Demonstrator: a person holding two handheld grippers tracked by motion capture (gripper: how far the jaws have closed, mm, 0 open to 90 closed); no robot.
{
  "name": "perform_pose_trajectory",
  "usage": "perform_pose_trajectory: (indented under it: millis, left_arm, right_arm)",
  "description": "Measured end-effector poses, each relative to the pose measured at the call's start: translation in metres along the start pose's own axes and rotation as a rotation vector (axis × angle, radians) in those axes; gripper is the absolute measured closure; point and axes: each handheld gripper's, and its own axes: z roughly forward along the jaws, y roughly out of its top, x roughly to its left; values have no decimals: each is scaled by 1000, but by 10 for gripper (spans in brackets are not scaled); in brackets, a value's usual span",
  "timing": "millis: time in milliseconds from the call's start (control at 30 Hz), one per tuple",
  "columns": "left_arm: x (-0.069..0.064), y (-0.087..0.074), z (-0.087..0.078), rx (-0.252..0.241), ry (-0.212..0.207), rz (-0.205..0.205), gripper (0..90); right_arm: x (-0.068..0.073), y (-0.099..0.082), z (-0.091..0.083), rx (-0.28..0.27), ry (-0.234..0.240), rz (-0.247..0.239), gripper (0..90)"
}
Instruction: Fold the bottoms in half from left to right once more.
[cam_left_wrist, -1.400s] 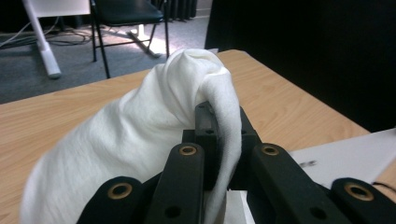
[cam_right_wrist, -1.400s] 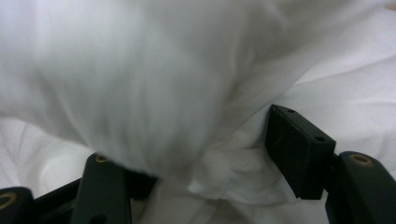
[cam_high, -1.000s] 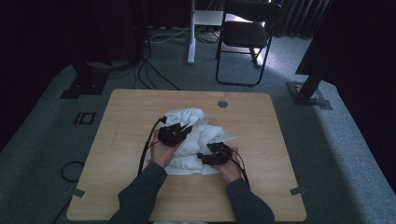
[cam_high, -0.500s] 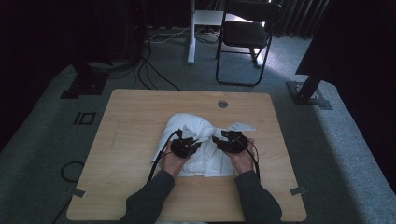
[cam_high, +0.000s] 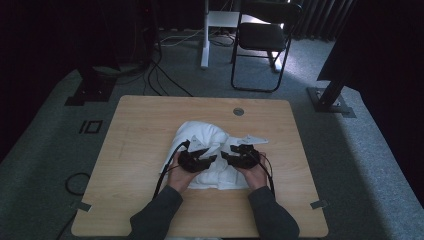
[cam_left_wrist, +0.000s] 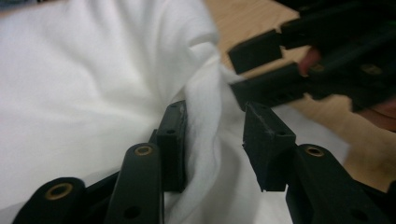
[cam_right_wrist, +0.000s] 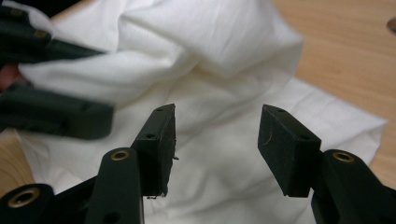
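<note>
A crumpled white cloth (cam_high: 202, 134) lies in the middle of the wooden table (cam_high: 140, 130), with one corner (cam_high: 255, 140) sticking out to the right. Both grippers rest on its near part, tips facing each other. My left gripper (cam_high: 212, 159) (cam_left_wrist: 215, 135) has just been opening. A raised fold of the cloth (cam_left_wrist: 208, 107) stands between its jaws, brushing one pad and clear of the other. My right gripper (cam_high: 226, 153) (cam_right_wrist: 217, 135) is open just above flat cloth (cam_right_wrist: 219, 177), nothing between its pads. The right gripper (cam_left_wrist: 285, 70) also looms close in the left gripper view.
A round cable hole (cam_high: 238, 111) sits near the table's far edge. Bare wood lies left, right and in front of the cloth. Beyond the table stand a black chair (cam_high: 262, 37) and stand bases (cam_high: 330, 100) on grey carpet.
The left hand has come down toward the near side of the cloth and the right hand has edged up beside it. A cloth corner now lies spread to the right.
</note>
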Motion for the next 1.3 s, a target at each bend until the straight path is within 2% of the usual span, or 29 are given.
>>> perform_pose_trajectory:
  millis: [133,300,467,567,667,733,800,900,967,1067,1167,1233,1300]
  left_arm:
    - [0,1,-12,-46,-48,-35,596]
    - [-3,4,-21,-72,-115,-30,574]
    - [-3,6,-27,-97,-129,-31,556]
    - [-6,8,-29,-94,-149,-2,549]
    - [-8,8,-28,-84,-140,8,548]
    - [-8,8,-28,-84,-147,-2,549]
    - [-10,8,-29,-83,-171,1,549]
    - [-15,7,-29,-68,-174,32,544]
    - [-15,6,-29,-69,-192,28,542]
    - [-16,5,-38,-93,-195,35,540]
    - [-13,6,-54,-137,-189,52,522]
    - [-7,7,-65,-170,-162,56,518]
    - [4,9,-77,-202,-126,31,513]
  right_arm:
    - [0,7,-3,-16,3,-6,463]
    - [4,9,-2,-29,9,0,463]
    - [4,12,-4,-42,3,2,472]
    - [2,14,-10,-58,-3,11,484]
    - [-1,17,-15,-88,-5,21,491]
    - [-1,20,-18,-102,-9,19,492]
    - [-1,24,-22,-120,-5,10,492]
    - [2,31,-25,-145,20,-1,487]
    - [5,37,-26,-154,26,-20,484]
    - [10,43,-25,-168,52,-34,483]
    - [16,46,-22,-165,70,-44,484]
    - [18,47,-18,-151,74,-52,485]
    - [20,47,-13,-136,77,-49,484]
